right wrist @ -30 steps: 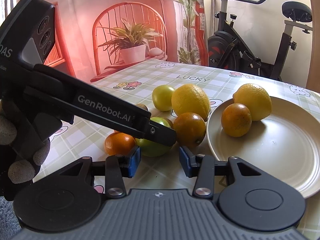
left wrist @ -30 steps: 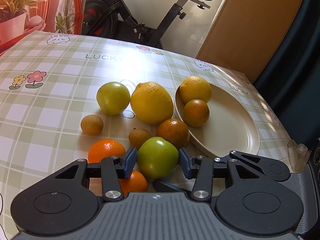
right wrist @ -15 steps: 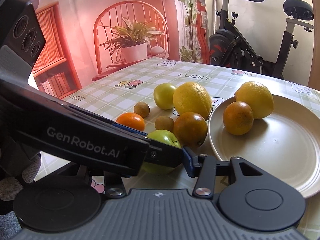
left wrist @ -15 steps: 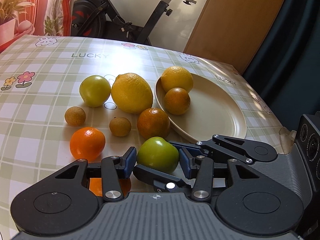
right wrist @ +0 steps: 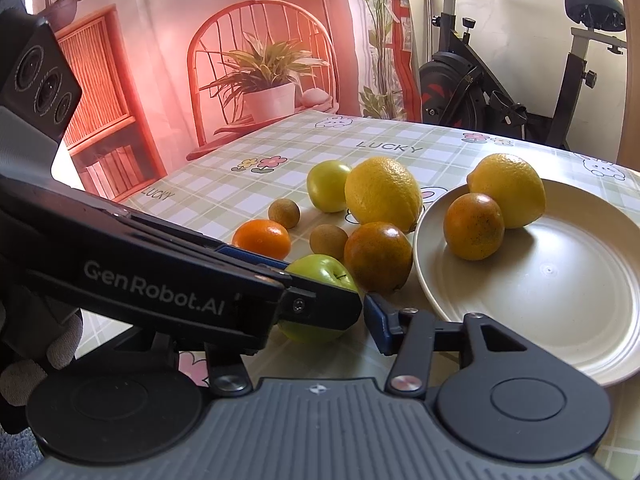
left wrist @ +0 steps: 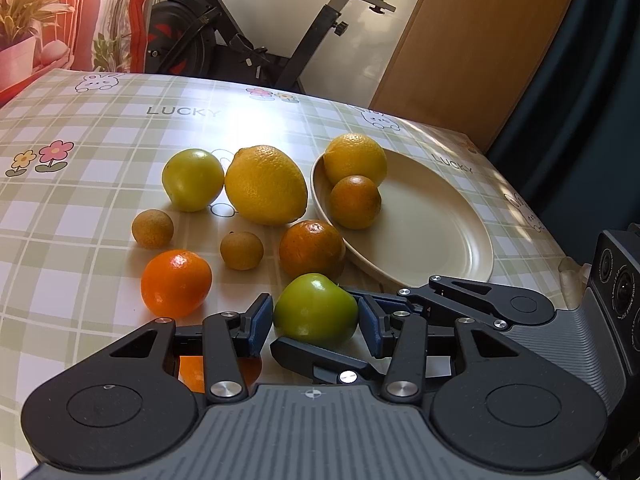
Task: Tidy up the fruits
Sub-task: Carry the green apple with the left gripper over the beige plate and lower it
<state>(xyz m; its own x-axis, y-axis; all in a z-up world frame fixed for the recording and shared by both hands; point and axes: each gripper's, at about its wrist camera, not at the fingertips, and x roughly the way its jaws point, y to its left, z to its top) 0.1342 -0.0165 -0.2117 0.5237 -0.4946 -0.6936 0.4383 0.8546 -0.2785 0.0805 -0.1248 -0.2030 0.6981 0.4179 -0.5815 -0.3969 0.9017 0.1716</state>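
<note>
While the left gripper (left wrist: 316,326) clasps the green apple (left wrist: 315,307), the right gripper (right wrist: 320,312), opening around it, should clamp squarely before carrying toward the plate (left wrist: 440,240) at two o'clock.

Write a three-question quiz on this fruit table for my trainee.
1. True or false: the plate is empty.
2. How many small brown fruits lie on the tablecloth?
3. What sits between the fingers of the left gripper? A pear, B green apple, C banana.

Key: 1 false, it holds a lemon and an orange; 2 two; 3 B.
</note>
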